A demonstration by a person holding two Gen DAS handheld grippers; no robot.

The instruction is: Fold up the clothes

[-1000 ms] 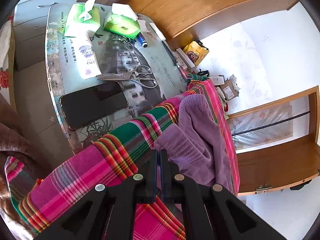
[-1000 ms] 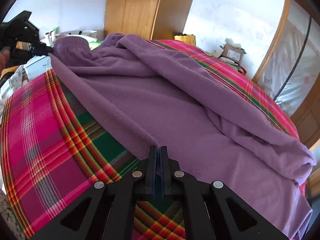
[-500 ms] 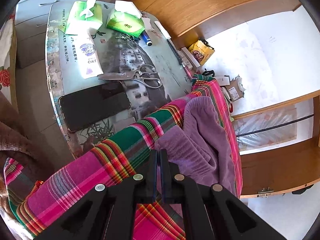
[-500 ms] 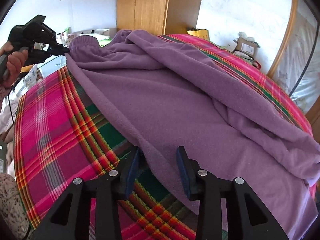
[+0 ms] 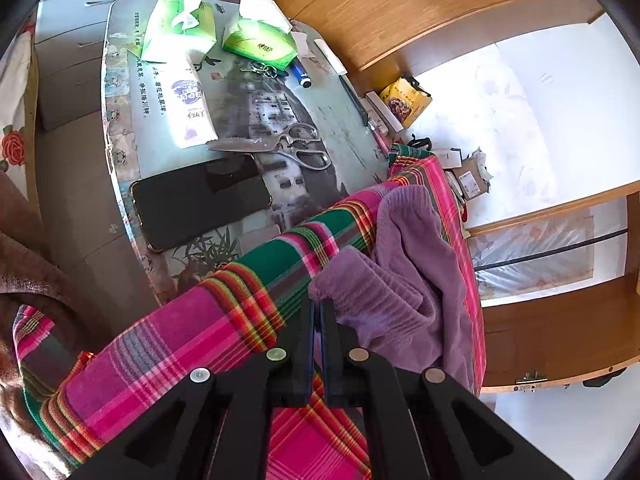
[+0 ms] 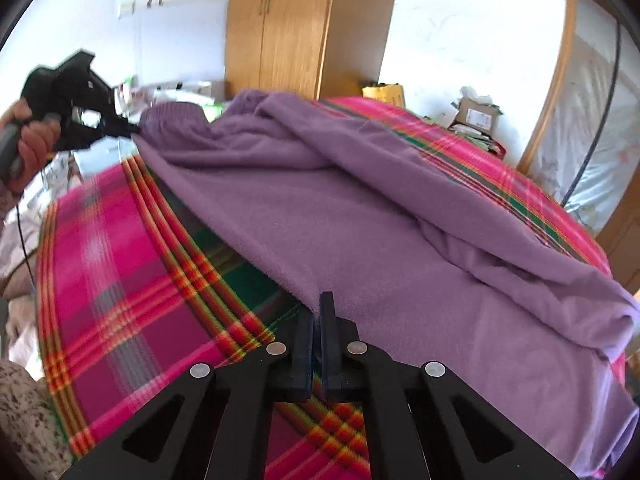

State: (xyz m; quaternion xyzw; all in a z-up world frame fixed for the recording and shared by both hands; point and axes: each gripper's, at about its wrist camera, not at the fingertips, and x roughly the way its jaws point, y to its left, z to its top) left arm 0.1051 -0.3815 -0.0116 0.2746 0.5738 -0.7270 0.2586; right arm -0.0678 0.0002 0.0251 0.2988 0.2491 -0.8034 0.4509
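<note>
A purple fleece garment (image 6: pixel 360 208) lies spread on a pink, green and red plaid cover (image 6: pixel 120 264). My left gripper (image 5: pixel 318 306) is shut on the garment's ribbed waistband (image 5: pixel 360 292) at the cover's edge; it also shows in the right wrist view (image 6: pixel 128 130), held by a hand. My right gripper (image 6: pixel 319 308) is shut on the garment's near side edge. The garment's right part is bunched in folds (image 6: pixel 520 264).
Beside the cover stands a table (image 5: pixel 120 128) with a black phone (image 5: pixel 200 204), scissors (image 5: pixel 280 146), two green tissue packs (image 5: pixel 180 28) and keys. A wooden wardrobe (image 6: pixel 280 24) and boxes (image 6: pixel 476 114) stand behind.
My right gripper opened half a second ago and has now shut again on the garment's near edge. My left gripper kept its hold on the waistband and shifted slightly.
</note>
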